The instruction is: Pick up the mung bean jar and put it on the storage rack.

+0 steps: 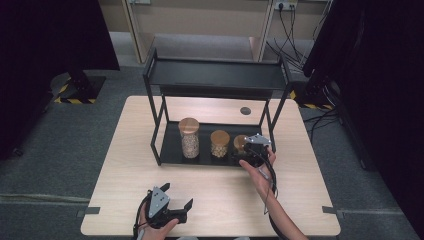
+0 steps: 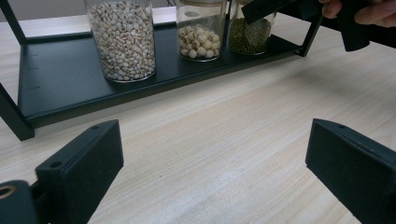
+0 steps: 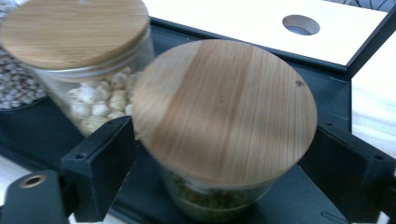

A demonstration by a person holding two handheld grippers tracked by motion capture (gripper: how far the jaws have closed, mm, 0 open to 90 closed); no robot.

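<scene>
Right hand-held gripper (image 3: pixel 219 154) straddles green-bean jar (image 3: pixel 224 121); jaws slack, on shelf (image 3: pixel 299 196).

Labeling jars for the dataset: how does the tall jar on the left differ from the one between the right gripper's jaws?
The tall jar stands highest and holds pale speckled grains; the right jar is shorter and holds green beans. The tall jar stands free at the left; the right jar sits between the right gripper's jaws. Both are glass, with wooden lids, on the rack's bottom shelf.
</scene>
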